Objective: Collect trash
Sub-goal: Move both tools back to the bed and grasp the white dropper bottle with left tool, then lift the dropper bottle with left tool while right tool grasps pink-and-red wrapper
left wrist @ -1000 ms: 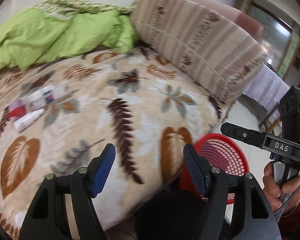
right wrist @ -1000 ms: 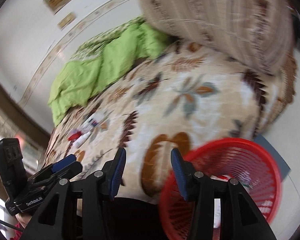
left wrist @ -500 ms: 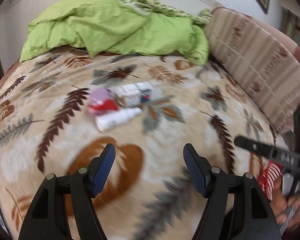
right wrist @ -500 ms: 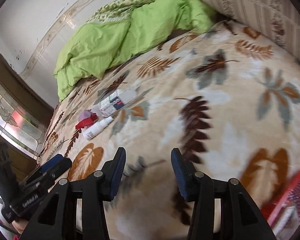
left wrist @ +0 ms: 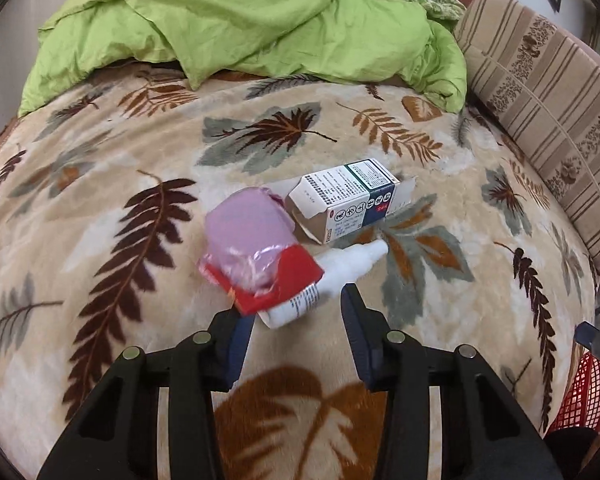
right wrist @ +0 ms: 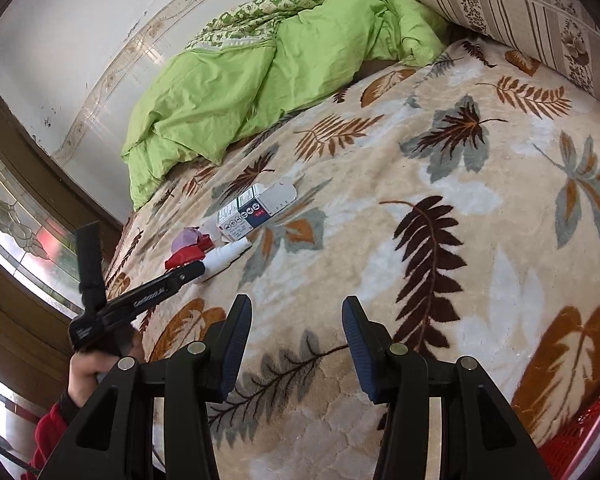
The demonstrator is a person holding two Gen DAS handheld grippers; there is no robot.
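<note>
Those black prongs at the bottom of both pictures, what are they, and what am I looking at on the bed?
They are hand-held grabbing tools, one in each of a person's hands, each carrying a camera that looks out along its two prongs. One picture is from the left tool, the other from the right tool.

On the leaf-patterned blanket lie a small carton, a white bottle and a pink-and-red wrapper, with a green quilt behind. A red basket shows at the edge.

The left tool is closing around the bottle's end, not yet pinching it. The right tool is open and holds nothing.
</note>
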